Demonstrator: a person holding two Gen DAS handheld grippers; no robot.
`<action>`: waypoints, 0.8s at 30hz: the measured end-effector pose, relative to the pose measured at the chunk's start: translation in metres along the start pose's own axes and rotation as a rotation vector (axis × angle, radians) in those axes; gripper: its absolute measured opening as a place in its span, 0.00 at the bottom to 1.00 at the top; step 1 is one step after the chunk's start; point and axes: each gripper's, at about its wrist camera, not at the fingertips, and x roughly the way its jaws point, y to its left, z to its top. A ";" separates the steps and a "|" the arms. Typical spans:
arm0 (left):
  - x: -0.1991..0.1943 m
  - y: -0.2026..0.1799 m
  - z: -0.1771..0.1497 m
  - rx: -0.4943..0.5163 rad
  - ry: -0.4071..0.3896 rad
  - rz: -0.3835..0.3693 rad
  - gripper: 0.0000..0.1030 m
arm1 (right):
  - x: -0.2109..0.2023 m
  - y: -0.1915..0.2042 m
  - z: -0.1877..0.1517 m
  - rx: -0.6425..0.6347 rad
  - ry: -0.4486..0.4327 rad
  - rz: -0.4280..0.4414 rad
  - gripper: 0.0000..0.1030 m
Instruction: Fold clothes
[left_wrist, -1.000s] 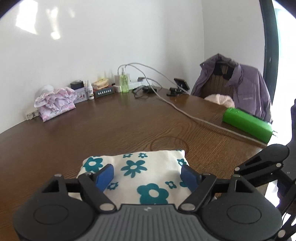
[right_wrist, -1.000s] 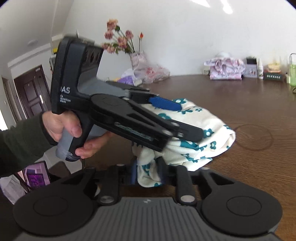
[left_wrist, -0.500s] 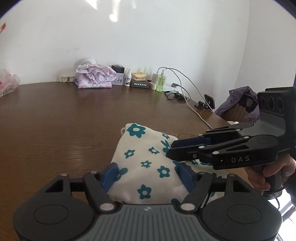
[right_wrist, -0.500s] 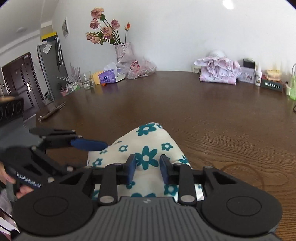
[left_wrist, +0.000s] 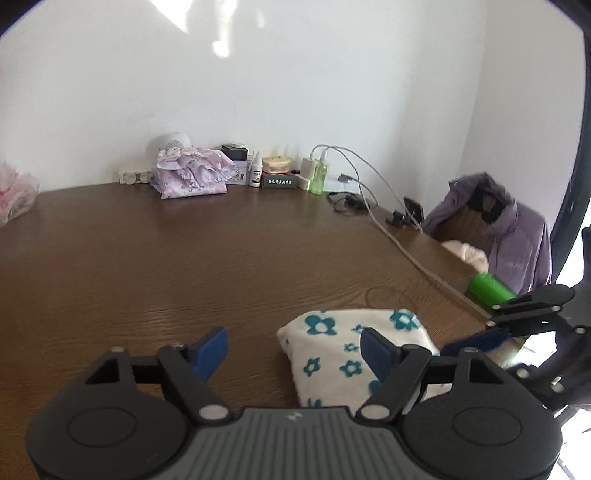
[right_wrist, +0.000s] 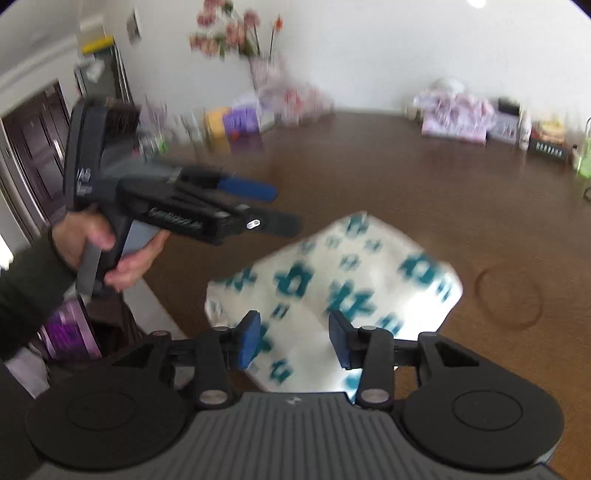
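In the left wrist view, the left gripper (left_wrist: 293, 345) stands wide and its jaws are opening, with nothing between them. The folded flowered cloth (left_wrist: 351, 350) lies on the brown bench (left_wrist: 184, 266), near the right edge.

In the right wrist view, the right gripper (right_wrist: 293, 338) hangs above the cloth (right_wrist: 332, 273); its jaws are opening, and the pads do not press on it.

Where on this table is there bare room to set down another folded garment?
The wide bare table between the floral cloth and the back-wall clutter. Crowded spots: the lilac bundle and bottles at the wall, and the cable along the right edge.
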 end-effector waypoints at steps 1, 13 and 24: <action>0.004 -0.004 0.000 -0.030 0.016 -0.019 0.77 | -0.005 -0.011 0.004 -0.009 -0.031 -0.019 0.46; 0.068 0.003 -0.005 0.041 0.237 -0.041 0.87 | 0.055 -0.098 -0.015 0.224 0.028 0.214 0.23; 0.046 -0.014 0.013 0.170 0.186 -0.001 0.81 | 0.019 -0.069 -0.061 0.340 -0.152 0.257 0.52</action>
